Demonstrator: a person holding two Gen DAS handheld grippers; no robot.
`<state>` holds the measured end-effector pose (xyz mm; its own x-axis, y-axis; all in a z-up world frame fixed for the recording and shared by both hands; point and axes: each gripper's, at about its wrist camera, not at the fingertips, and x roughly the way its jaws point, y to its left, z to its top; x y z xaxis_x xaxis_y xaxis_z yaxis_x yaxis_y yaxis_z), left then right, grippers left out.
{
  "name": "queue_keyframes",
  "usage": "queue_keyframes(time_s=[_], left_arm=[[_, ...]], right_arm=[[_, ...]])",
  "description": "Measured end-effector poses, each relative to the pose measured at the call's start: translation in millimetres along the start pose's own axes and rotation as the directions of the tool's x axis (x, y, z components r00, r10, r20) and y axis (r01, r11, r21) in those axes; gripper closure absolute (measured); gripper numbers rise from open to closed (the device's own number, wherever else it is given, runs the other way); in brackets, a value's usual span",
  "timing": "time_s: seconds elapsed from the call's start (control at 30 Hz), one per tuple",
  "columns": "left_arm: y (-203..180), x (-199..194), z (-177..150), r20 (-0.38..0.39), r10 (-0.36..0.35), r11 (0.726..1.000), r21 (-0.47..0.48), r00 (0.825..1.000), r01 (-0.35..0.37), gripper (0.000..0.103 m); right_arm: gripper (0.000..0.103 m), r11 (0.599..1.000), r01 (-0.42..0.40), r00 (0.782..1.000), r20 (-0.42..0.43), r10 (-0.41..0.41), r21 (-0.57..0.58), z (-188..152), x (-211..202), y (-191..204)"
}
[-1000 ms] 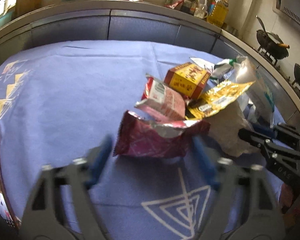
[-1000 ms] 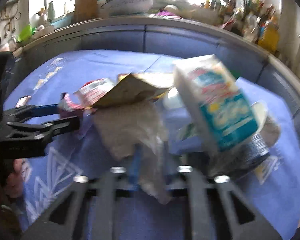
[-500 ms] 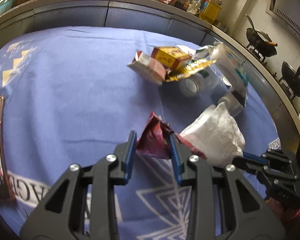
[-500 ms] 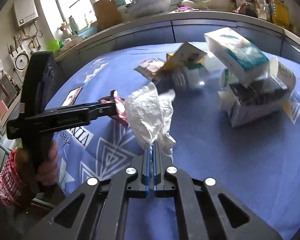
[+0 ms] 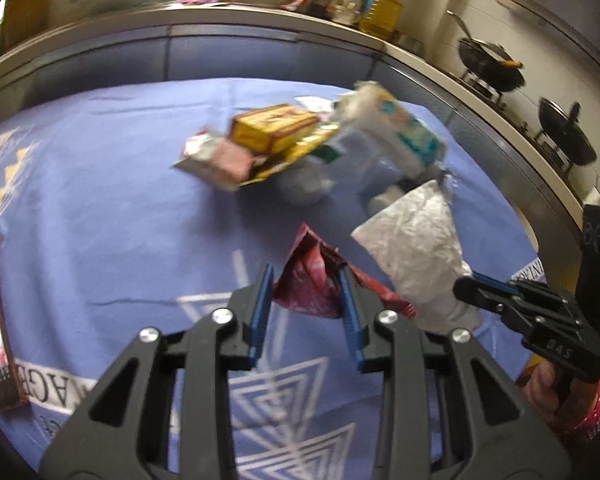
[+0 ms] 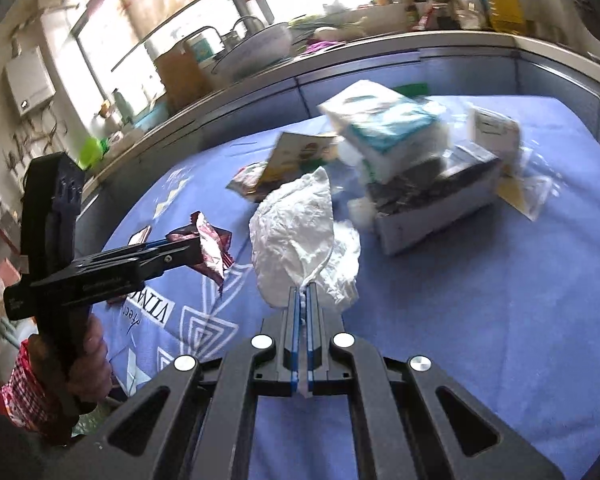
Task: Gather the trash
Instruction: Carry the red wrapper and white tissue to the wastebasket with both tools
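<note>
Red and shiny, the snack wrapper (image 5: pixel 314 284) sits between the fingers of my left gripper (image 5: pixel 306 300), which hold it above the purple worktop (image 5: pixel 112 184); half a second ago the fingers were closer together on it. My right gripper (image 6: pixel 303 312) has its fingers pressed tight on the white plastic bag (image 6: pixel 300 232), and the bag now hangs higher than before. The pile of boxes (image 5: pixel 292 144) lies farther back on the cloth, and it looks blurry now.
</note>
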<state>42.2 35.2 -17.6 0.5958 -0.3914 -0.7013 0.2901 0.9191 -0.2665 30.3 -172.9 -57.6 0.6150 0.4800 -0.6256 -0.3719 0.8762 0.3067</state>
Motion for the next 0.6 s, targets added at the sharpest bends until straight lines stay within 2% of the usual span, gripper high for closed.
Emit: queue_keyframes(time_s=[0.27,0.6], left_arm=[[-48,20,0,-0.041,-0.042,0.996,0.074,0.998,0.045,0.072],[-69,18,-5,-0.047,-0.035,0.994,0.099,0.998,0.039,0.072]], right_arm=[[0.102,0.993,-0.001,0.999,0.044,-0.004,0.118,-12,-27,-40],[0.102,0.987,-0.045,0.995,0.091,0.032,0.153,-10,-41,-50]])
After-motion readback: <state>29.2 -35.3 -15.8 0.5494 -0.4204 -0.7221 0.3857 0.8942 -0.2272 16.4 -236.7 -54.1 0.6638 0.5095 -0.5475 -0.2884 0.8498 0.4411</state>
